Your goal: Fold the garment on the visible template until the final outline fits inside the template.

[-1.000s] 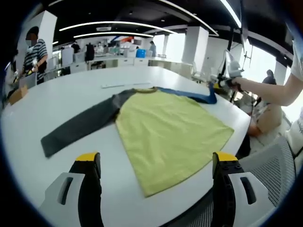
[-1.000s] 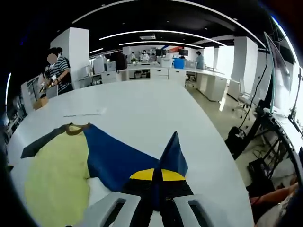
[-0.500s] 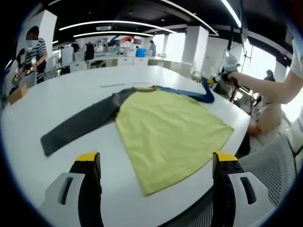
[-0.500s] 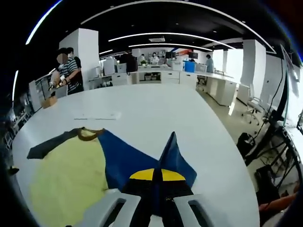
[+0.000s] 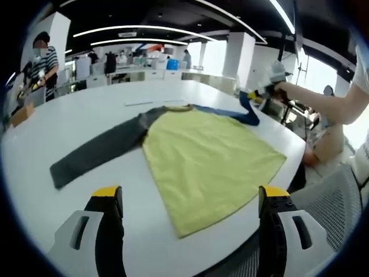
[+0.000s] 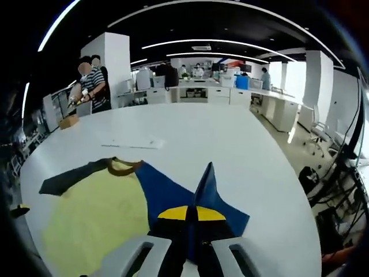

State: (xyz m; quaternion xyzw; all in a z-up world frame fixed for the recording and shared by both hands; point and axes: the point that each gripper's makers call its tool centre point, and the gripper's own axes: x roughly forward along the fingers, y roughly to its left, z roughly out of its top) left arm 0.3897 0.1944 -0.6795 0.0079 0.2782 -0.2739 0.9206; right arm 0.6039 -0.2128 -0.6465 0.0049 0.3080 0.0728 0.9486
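Observation:
A shirt with a yellow-green body (image 5: 202,158) lies flat on the white table (image 5: 86,115). Its grey sleeve (image 5: 98,153) stretches toward the left in the left gripper view. Its blue sleeve (image 6: 173,193) rises off the table at the cuff, which my right gripper (image 6: 193,222) is shut on. In the left gripper view the right gripper (image 5: 265,92) holds the blue sleeve (image 5: 245,112) lifted at the table's far right edge. My left gripper (image 5: 190,199) hovers open over the near table edge, apart from the shirt's hem.
A thin white strip (image 5: 153,103) lies on the table beyond the collar. A mesh chair (image 5: 328,196) stands at the right edge. People stand at the far left (image 5: 40,60), with desks (image 6: 207,92) behind the table.
My right gripper has carried the blue cuff up and inward over the table. The left gripper has stayed still and open.

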